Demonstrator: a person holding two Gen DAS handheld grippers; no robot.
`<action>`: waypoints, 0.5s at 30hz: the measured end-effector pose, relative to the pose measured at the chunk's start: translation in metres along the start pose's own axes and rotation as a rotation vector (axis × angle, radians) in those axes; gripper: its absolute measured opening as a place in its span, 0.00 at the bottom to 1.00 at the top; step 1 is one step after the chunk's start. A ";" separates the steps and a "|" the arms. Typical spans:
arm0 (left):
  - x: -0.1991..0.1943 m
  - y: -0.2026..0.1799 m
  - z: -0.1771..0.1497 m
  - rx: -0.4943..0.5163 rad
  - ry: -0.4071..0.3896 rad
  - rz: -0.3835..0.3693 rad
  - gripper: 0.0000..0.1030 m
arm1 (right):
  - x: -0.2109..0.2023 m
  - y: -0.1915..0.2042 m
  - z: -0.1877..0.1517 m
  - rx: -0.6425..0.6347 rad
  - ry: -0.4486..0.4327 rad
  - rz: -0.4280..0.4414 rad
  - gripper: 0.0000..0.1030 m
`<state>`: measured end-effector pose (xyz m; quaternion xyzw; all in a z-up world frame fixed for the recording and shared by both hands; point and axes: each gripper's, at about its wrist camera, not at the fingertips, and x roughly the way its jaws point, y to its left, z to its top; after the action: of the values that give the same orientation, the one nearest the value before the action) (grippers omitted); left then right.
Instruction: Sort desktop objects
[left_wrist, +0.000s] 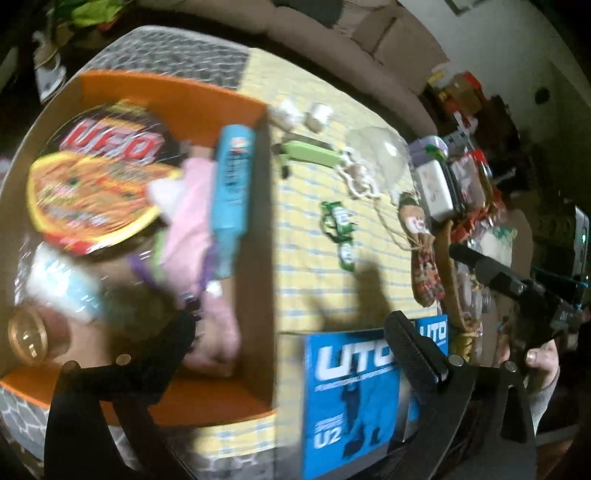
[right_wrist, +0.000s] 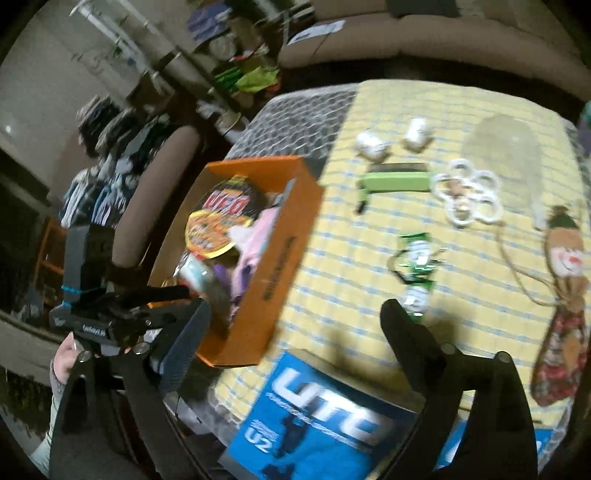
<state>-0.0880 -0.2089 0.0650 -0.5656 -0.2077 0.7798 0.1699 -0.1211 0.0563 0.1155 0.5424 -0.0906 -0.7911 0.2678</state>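
Both grippers released, nothing btwn fingers: left gripper (left_wrist: 291, 332) spans orange box (left_wrist: 177, 96) wall (sorted stuff inside); right gripper (right_wrist: 295, 325) above blue UTO box (right_wrist: 325, 413), prob next pickup.

Noodle bowl (right_wrist: 221, 221) inside the box (right_wrist: 284, 258) at table's left, UTO carton (right_wrist: 325, 417) nearest, probably candy wrappers (right_wrist: 415, 266) mid-table

An orange cardboard box (right_wrist: 280, 251) sits at the tablecloth's nine o'clock side, open-topped and full — a round UFO noodle bowl (right_wrist: 221, 221), a pink cloth (right_wrist: 255, 240) and a light-blue carton (left_wrist: 231, 192) standing on edge against its wall. At six o'clock lies a blue UTO box (right_wrist: 325, 417). Loose at twelve to three o'clock: a green case (right_wrist: 395, 182), green candy wrappers (right_wrist: 415, 264), white rings (right_wrist: 467, 197) and a snowman ornament (right_wrist: 561, 295).
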 end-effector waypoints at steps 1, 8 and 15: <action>0.005 -0.012 0.001 0.021 0.001 0.012 1.00 | -0.004 -0.008 -0.001 0.010 -0.009 -0.013 0.93; 0.058 -0.078 0.014 0.097 0.009 0.064 1.00 | -0.024 -0.067 -0.019 0.056 -0.045 -0.115 0.94; 0.113 -0.099 0.046 0.093 0.005 0.117 1.00 | -0.040 -0.128 -0.032 0.115 -0.102 -0.118 0.93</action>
<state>-0.1634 -0.0739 0.0365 -0.5701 -0.1375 0.7958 0.1508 -0.1233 0.1894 0.0800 0.5202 -0.1172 -0.8256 0.1843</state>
